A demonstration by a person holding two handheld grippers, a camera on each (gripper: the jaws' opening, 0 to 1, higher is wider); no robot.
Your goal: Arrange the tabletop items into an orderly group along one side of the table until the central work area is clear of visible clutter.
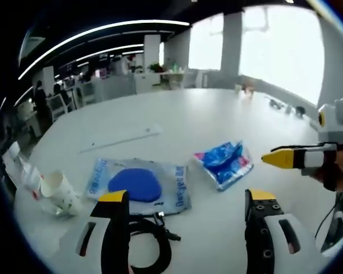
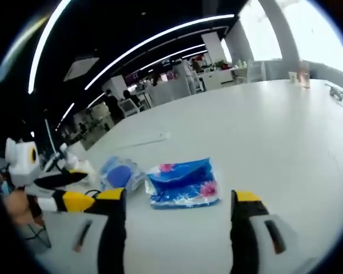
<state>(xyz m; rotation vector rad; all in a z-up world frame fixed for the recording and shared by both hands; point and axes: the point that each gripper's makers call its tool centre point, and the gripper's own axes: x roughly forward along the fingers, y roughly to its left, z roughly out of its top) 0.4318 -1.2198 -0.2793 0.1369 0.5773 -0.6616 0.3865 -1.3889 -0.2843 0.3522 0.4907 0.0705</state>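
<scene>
coiled black cable [image 1: 151,245] lies nearest, at 6 o'clock between the left gripper [image 1: 186,200] jaws, wide open, holding nothing. blue-disc packet [image 1: 140,184], tissue pack [image 1: 224,162] and paper cup [image 1: 60,193] sit scattered mid-table; tidying looks barely begun. right gripper [image 2: 177,197] gapes empty toward the tissue pack.
</scene>
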